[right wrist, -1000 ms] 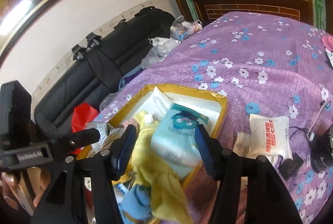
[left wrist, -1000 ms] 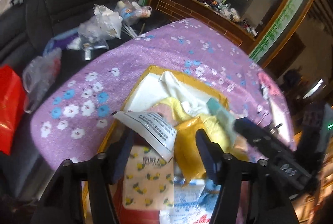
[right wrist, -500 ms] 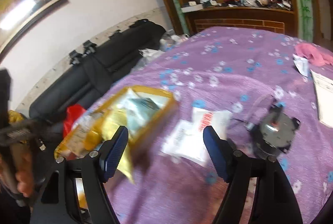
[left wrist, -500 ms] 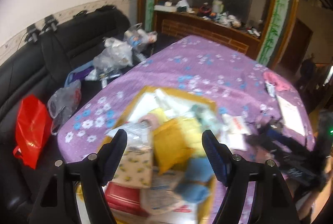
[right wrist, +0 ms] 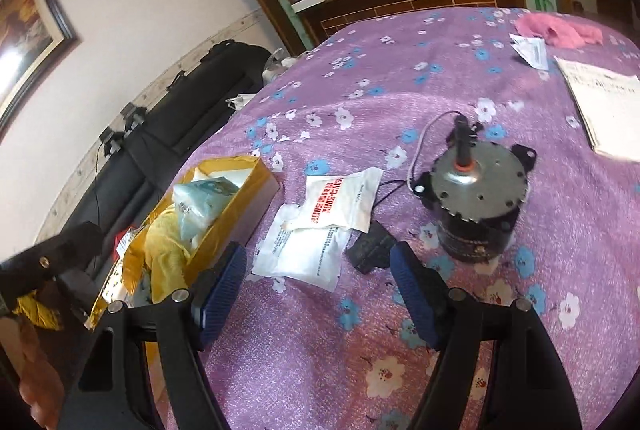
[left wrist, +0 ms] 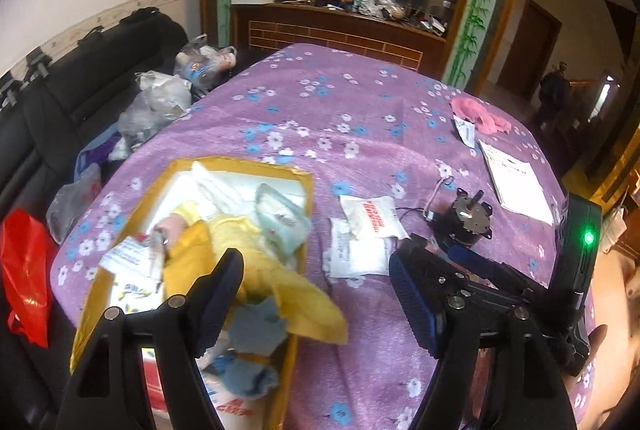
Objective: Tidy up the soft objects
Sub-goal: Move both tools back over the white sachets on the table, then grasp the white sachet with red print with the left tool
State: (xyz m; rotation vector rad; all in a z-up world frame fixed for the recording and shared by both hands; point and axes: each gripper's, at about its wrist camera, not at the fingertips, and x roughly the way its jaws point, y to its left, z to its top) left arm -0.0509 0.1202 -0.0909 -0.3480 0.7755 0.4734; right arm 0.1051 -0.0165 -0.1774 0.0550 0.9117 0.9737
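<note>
Soft pkts (right wrist: 340,208) beside yellow box (right wrist: 236,206); right gripper (right wrist: 320,286) wide, empty.

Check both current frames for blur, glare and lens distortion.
Left wrist view: mostly sharp, with strong fisheye bending, dark corners, and a green light glowing brightly on the other gripper. Right wrist view: soft smear on the papers at the right edge, and glare on the framed picture.

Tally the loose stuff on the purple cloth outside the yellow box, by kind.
White sachets: 2, one with red print lying on a plainer one
Motor: 1
Small black part: 1
Pink cloth: 1
Printed paper sheet: 1
Small folded leaflet: 1
Total: 7
</note>
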